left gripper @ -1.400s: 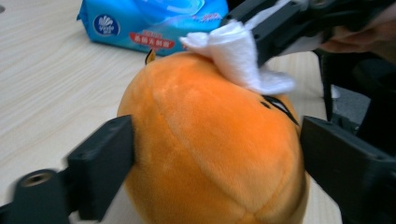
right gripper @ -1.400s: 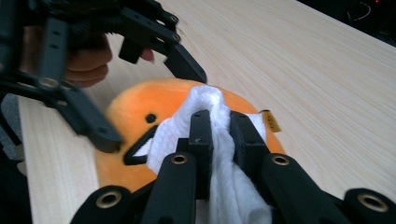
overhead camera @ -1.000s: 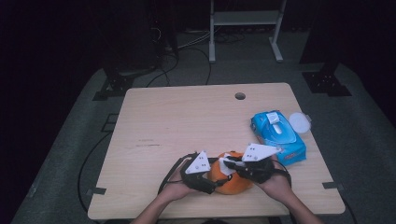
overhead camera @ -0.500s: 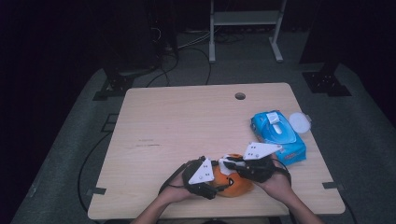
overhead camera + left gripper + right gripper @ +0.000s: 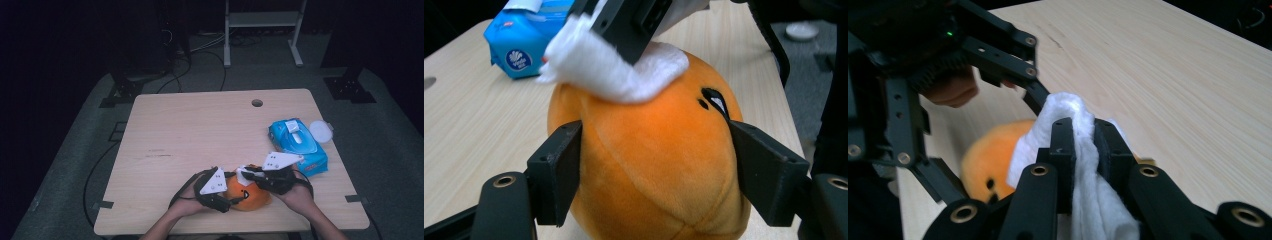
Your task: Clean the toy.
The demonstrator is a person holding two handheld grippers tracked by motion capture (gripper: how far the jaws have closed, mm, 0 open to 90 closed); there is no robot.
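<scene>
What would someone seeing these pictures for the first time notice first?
The orange plush toy near the table's front edge, clamped between the jaws of the left hand-held gripper. Next, the white wipe pinched in the right hand-held gripper and pressed on the toy's top. Behind, near the right edge of the wooden table, lies a blue pack of wipes.

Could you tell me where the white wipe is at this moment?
The white wipe is pinched in the right gripper, pressed on top of the orange plush toy near the table's front edge.
</scene>
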